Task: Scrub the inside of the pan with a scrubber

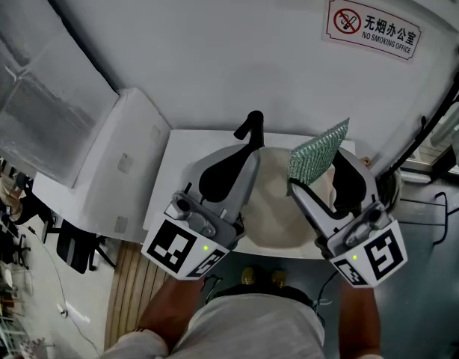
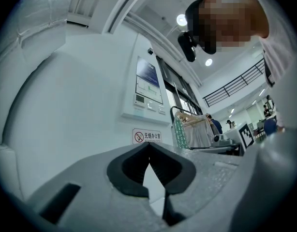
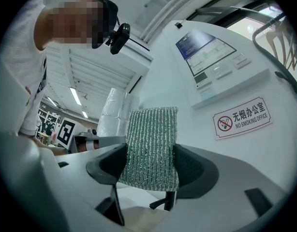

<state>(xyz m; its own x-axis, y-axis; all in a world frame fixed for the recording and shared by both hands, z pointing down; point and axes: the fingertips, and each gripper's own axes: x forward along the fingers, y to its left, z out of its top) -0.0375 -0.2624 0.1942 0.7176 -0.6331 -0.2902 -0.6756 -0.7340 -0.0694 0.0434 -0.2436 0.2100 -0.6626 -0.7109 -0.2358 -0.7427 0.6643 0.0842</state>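
Note:
A pan (image 1: 278, 208) with a cream inside sits on the white table (image 1: 177, 172), its black handle (image 1: 252, 126) pointing away toward the wall. My right gripper (image 1: 313, 179) hovers over the pan's right side, shut on a green glittery scrubber (image 1: 319, 154) that stands upright between its pads (image 3: 110, 166). In the right gripper view the scrubber (image 3: 151, 149) fills the gap, with the pan handle (image 3: 164, 203) below it. My left gripper (image 1: 243, 159) lies over the pan's left side, just short of the handle. Its jaws meet at the tips (image 2: 149, 146), and nothing shows between them.
A no-smoking sign (image 1: 373, 28) and a wall control panel (image 3: 211, 62) hang on the white wall behind the table. A white slab (image 1: 117, 170) leans at the table's left. Dark cables (image 1: 431, 126) run down on the right. A clothes rack (image 2: 192, 129) stands further off.

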